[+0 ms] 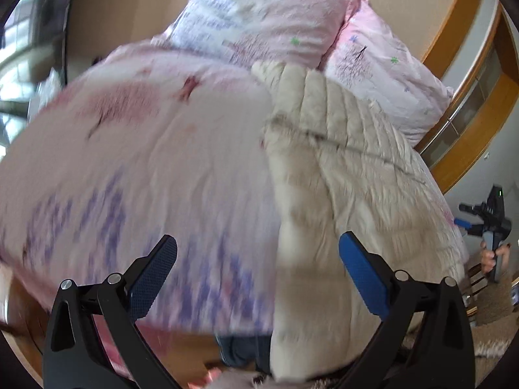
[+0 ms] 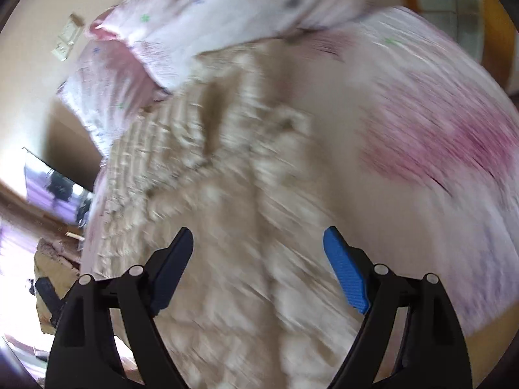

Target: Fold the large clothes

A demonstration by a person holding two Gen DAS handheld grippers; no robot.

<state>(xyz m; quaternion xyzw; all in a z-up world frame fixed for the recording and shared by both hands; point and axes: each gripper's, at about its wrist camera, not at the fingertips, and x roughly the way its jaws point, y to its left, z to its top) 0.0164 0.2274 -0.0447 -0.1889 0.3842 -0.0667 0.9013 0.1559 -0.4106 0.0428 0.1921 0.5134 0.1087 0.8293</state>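
Hovering over the bed (image 1: 136, 162), the left hand-held gripper (image 1: 258, 253) stood with jaws apart and empty; the cream quilted coat (image 1: 340, 168) lay on the pink bedspread below the pillows (image 1: 259, 16). Seen from the right wrist, the right hand-held gripper (image 2: 258, 243) gaped empty above that coat (image 2: 227, 194).

- Soft daylight fills both views; a window (image 1: 19, 64) at far left glares white.
- Motion blur smears the bedding (image 2: 421, 162), worst in the right wrist view.
- Fisheye bends edges; corners go black.
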